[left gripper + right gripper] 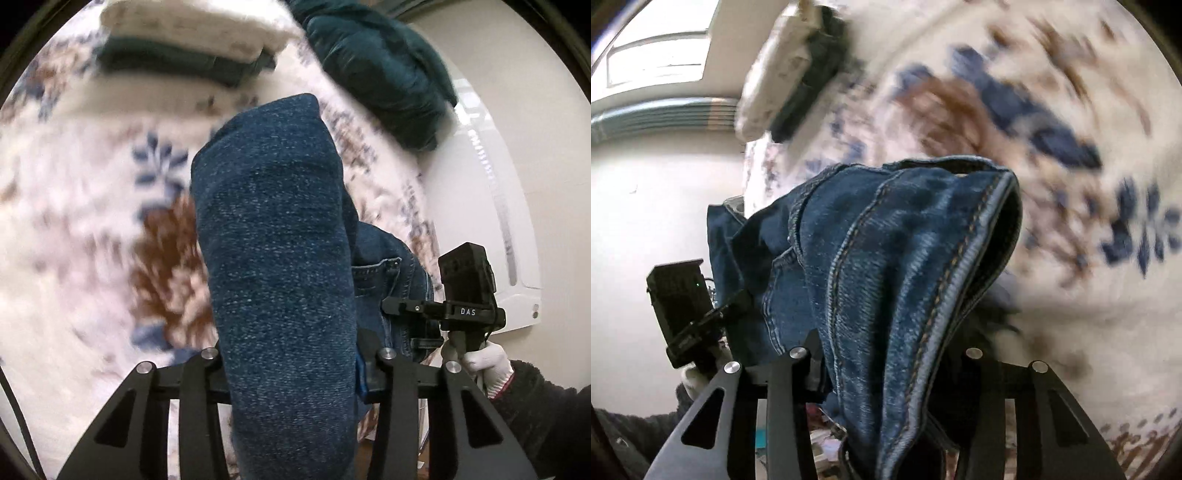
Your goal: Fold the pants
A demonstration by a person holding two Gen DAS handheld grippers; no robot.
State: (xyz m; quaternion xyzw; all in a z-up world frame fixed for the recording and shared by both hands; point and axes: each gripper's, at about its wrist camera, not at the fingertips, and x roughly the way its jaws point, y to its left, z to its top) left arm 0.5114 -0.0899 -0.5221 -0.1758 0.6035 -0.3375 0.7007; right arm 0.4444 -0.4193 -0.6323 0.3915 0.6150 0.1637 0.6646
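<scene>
1. Left wrist view: jeans run lengthwise away from the left tongs, clamped between them, above the floral bedspread
2. Right tongs clench the jeans' seamed edge

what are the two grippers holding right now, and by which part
Both hold the jeans. The right hand-held gripper pinches a stitched seam edge; the left hand-held gripper clamps a plain bunched stretch of denim, exact part unclear.

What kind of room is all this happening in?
Probably a bedroom at home. The jeans are held over a fleecy floral blanket, folded clothes are stacked farther along it, and a window shows in the pale wall.
</scene>
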